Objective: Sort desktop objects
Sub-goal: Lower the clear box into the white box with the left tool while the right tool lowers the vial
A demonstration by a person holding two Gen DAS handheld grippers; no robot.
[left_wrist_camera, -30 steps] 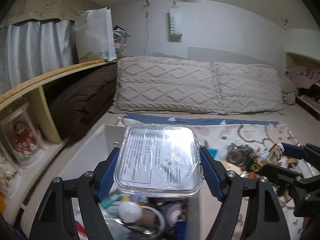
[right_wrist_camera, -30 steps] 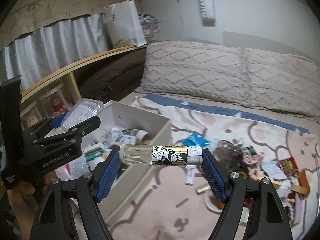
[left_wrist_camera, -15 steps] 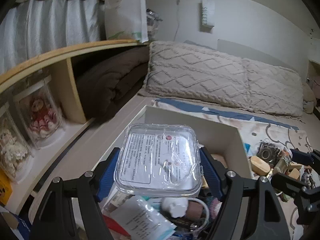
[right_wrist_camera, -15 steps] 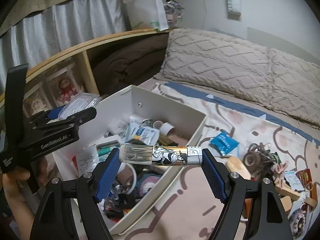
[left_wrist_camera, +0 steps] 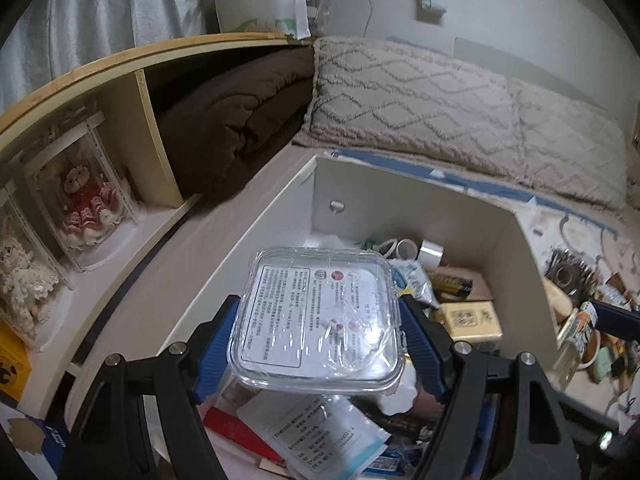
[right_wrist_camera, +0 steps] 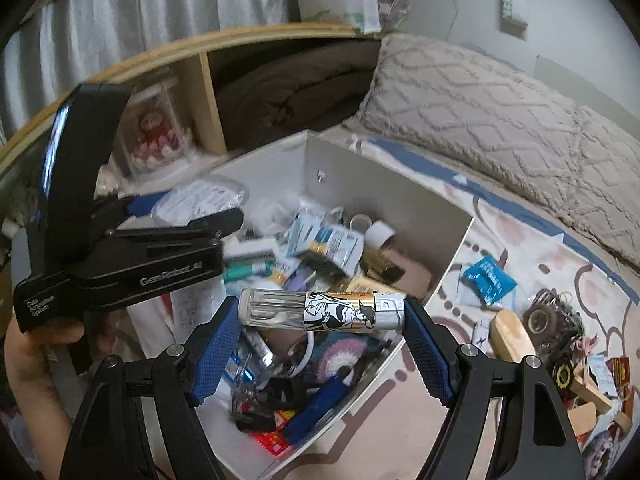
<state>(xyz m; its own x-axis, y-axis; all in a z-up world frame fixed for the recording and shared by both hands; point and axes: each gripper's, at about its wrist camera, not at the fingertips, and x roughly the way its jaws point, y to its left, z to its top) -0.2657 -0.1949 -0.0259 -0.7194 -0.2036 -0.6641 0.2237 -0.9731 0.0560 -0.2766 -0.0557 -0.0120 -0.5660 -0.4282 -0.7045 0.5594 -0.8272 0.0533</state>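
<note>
Right wrist view shows the white storage box (right_wrist_camera: 448, 240) already crowded with packets, tape rolls, pens and small tubes, so much of the sorting looks done; yet a scatter of loose items (right_wrist_camera: 556, 320) lies on the patterned bedspread (right_wrist_camera: 500, 240) to the box's right, so I judge the task perhaps past halfway, with those pieces left to gather; the right gripper (right_wrist_camera: 322, 316) is closed to the length of a clear lighter (right_wrist_camera: 320, 312) with a cartoon label, gripped end to end between the blue pads and hanging crosswise above the box's near corner; the left gripper (left_wrist_camera: 320, 320) is spread wide around a clear square container (left_wrist_camera: 316, 320) with a printed label, its pads pressed on the container's two opposite sides; that container hangs level over the near part of the box, above a paper packet (left_wrist_camera: 320, 436); neither held thing touches the contents below, and both appear ready for release into the box.
</note>
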